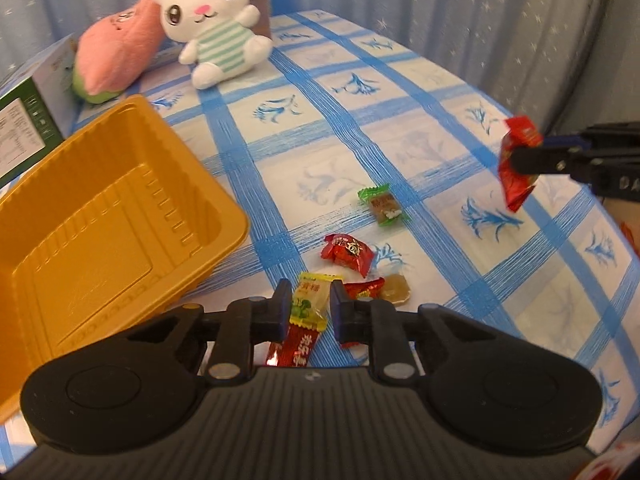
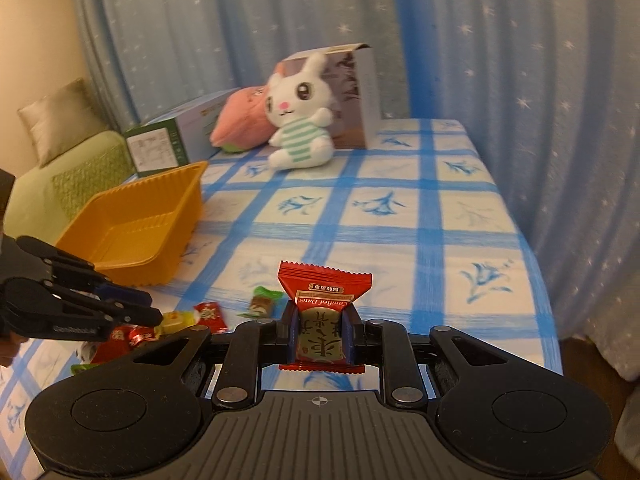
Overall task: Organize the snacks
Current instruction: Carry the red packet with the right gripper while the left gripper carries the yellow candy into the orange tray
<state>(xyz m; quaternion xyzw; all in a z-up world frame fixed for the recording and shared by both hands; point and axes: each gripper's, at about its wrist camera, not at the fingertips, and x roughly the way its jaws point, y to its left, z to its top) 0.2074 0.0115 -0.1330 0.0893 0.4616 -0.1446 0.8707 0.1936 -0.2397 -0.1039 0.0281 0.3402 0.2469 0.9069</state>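
Note:
An empty orange plastic tray (image 1: 108,216) sits on the blue checked tablecloth, left of a small heap of wrapped candies. My left gripper (image 1: 310,304) is low over the heap, its jaws closed around a yellow-green candy (image 1: 308,300). A red candy (image 1: 348,252) and a green candy (image 1: 382,205) lie just beyond it. My right gripper (image 2: 320,330) is shut on a red candied-date packet (image 2: 322,312) and holds it above the table. The packet also shows in the left wrist view (image 1: 516,164). The tray shows in the right wrist view (image 2: 136,228) at the left.
A white plush rabbit (image 1: 212,24) and a pink plush toy (image 1: 116,48) lean at the back of the table. A green-and-white box (image 1: 28,120) stands behind the tray. A grey box (image 2: 356,96) stands behind the rabbit. Blue curtains surround the table. The table edge (image 2: 536,264) runs on the right.

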